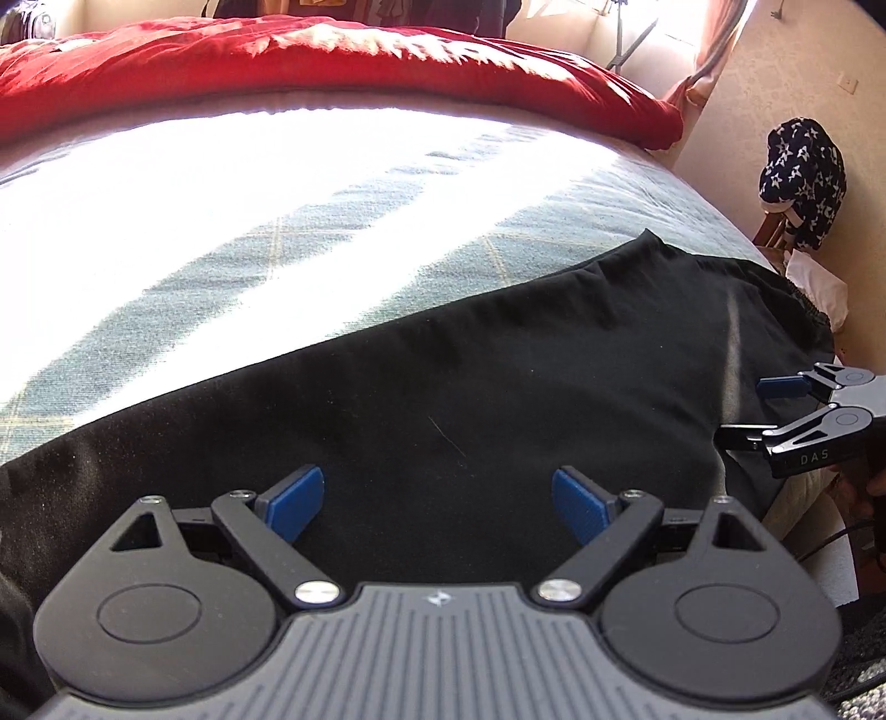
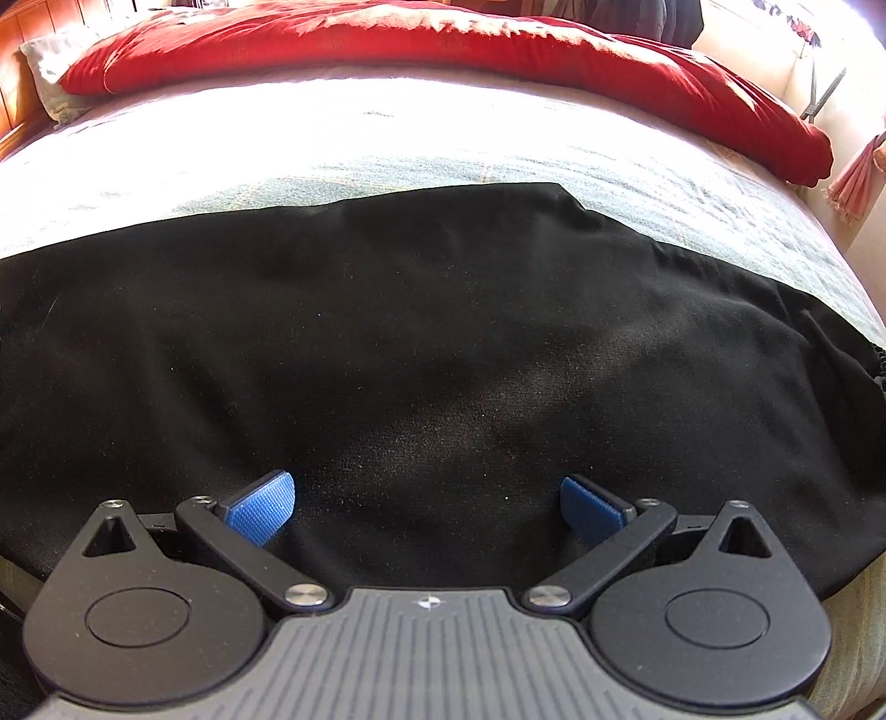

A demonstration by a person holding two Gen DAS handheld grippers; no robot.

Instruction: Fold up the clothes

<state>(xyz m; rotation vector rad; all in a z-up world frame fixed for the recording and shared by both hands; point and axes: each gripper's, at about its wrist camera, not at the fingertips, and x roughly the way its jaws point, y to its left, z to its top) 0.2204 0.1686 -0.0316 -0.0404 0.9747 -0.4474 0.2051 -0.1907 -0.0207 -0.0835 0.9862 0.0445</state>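
A black garment [image 1: 443, 387] lies spread flat along the near edge of the bed; it also fills the right wrist view [image 2: 415, 343]. My left gripper [image 1: 437, 507] is open and empty, its blue pads just above the cloth near its front edge. My right gripper [image 2: 426, 509] is open and empty over the garment's near edge. In the left wrist view the right gripper [image 1: 747, 410] shows at the far right, open, at the garment's right end.
The bed has a pale checked cover [image 1: 277, 221], brightly sunlit. A red duvet [image 1: 332, 61] is bunched at the far side, and shows in the right wrist view [image 2: 443, 44]. A star-patterned dark cloth [image 1: 803, 177] hangs on a chair by the wall at right.
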